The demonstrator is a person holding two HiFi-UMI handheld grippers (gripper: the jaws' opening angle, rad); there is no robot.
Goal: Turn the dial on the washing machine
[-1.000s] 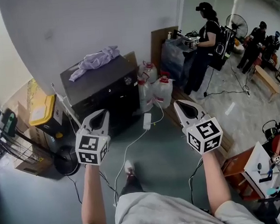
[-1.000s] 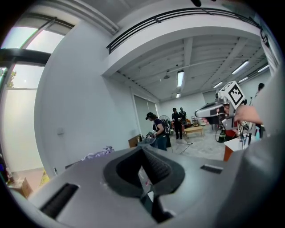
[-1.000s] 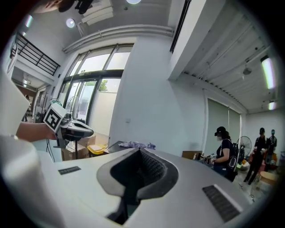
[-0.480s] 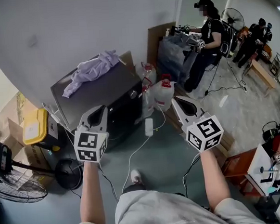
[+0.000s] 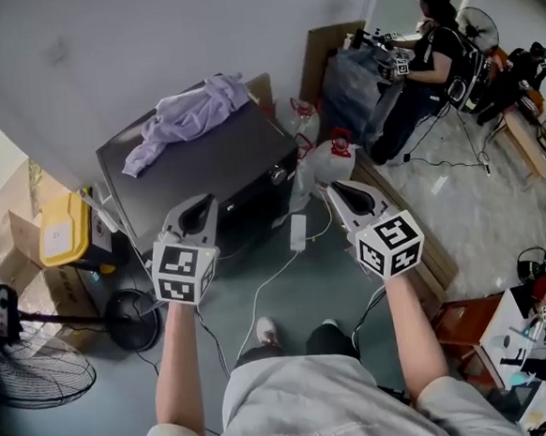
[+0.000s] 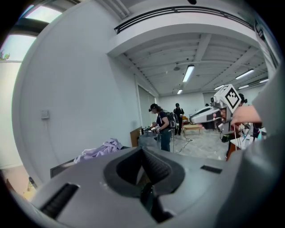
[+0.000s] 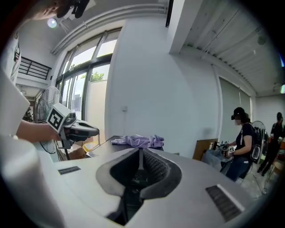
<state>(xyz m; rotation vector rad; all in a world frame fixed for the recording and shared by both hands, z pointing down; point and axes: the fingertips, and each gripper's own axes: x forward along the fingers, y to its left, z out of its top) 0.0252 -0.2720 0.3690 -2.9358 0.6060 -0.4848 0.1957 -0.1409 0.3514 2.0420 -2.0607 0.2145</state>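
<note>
The black washing machine (image 5: 214, 161) stands against the wall ahead, with a lavender cloth (image 5: 188, 114) heaped on its top. A small round dial (image 5: 277, 175) shows on its front at the upper right. My left gripper (image 5: 201, 202) is shut and empty, hanging in front of the machine's face. Held out level with it, my right gripper (image 5: 330, 188) is also shut and empty, to the right of the dial and apart from it. The cloth (image 7: 138, 141) and the machine's top (image 7: 100, 149) show beyond the shut jaws in the right gripper view.
A yellow-lidded box (image 5: 62, 231) and cardboard sit left of the machine, with a floor fan (image 5: 31, 372) nearer me. Plastic jugs (image 5: 329, 156) stand to its right. A white power adapter (image 5: 298, 231) and cable lie on the floor. People (image 5: 429, 50) work at the back right.
The view has swung and drawn closer, so the machine now sits nearer and more centred. Both grippers stay held out side by side, shut.
</note>
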